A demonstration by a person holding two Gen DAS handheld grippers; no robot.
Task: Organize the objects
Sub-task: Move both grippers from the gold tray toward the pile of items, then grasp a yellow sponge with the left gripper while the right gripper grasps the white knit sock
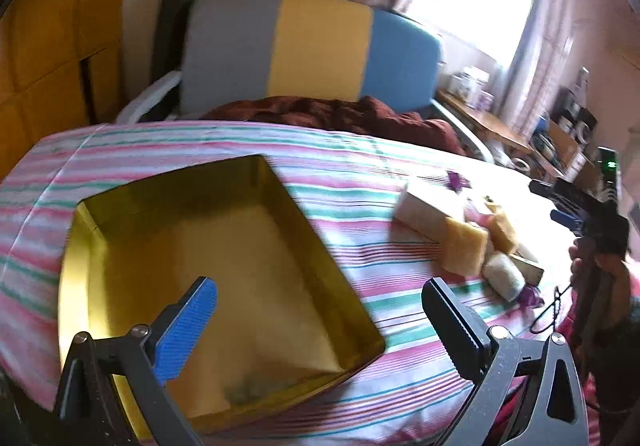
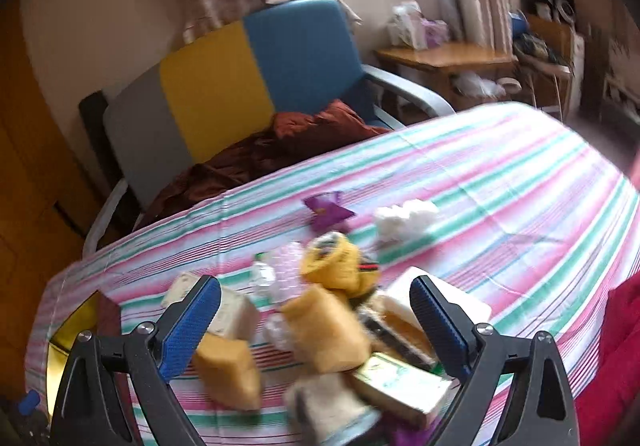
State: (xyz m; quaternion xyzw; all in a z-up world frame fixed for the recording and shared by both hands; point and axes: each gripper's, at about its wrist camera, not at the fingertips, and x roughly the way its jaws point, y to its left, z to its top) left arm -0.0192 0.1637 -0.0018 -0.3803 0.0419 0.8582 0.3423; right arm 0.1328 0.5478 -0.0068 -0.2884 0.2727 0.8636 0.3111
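Note:
A gold tin box (image 1: 208,270), bare inside, lies on the striped cloth (image 1: 352,174); my left gripper (image 1: 320,306) hangs open over its near right corner. To the right a pile of items (image 1: 472,238) holds yellow sponges, a white box and small packets. In the right wrist view my right gripper (image 2: 316,300) stands open just above that pile: a yellow sponge (image 2: 328,330) between the fingers, another sponge (image 2: 230,374) at left, a green-gold packet (image 2: 404,382), a yellow tape roll (image 2: 336,262), a white box (image 2: 448,302). The right gripper (image 1: 576,218) also shows at the left wrist view's right edge.
A grey, yellow and blue chair (image 1: 304,50) with a dark red blanket (image 1: 340,114) stands behind the table. A wooden side table (image 2: 448,58) with clutter sits by the window. A purple wrapper (image 2: 326,212) and white cotton (image 2: 404,218) lie further back. The tin's corner (image 2: 76,326) shows at left.

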